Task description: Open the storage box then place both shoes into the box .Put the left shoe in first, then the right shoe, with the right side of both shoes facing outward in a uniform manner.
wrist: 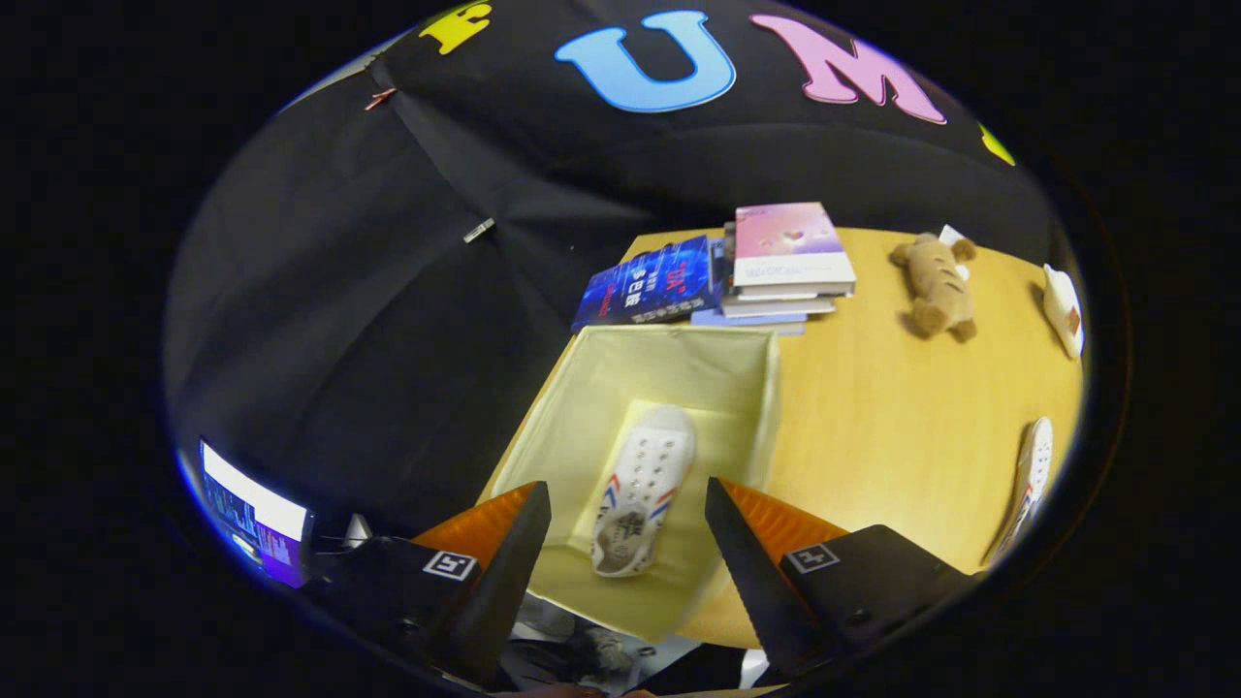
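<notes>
An open pale yellow fabric storage box [737,388] stands at the near left corner of the wooden table [892,436]. One white shoe [643,490] with red and blue stripes lies on the box floor, toe pointing away from me. My gripper [628,499] hovers above the box, open, with the shoe seen between its fingers but well below them. The other white shoe [1030,475] lies on the table far to the right of the box.
A stack of books [776,267] and a dark blue book [648,283] sit just beyond the box. A brown plush toy [937,286] lies further right, with a white object [1064,310] at the table's right edge. A lit screen [254,514] glows low on the left.
</notes>
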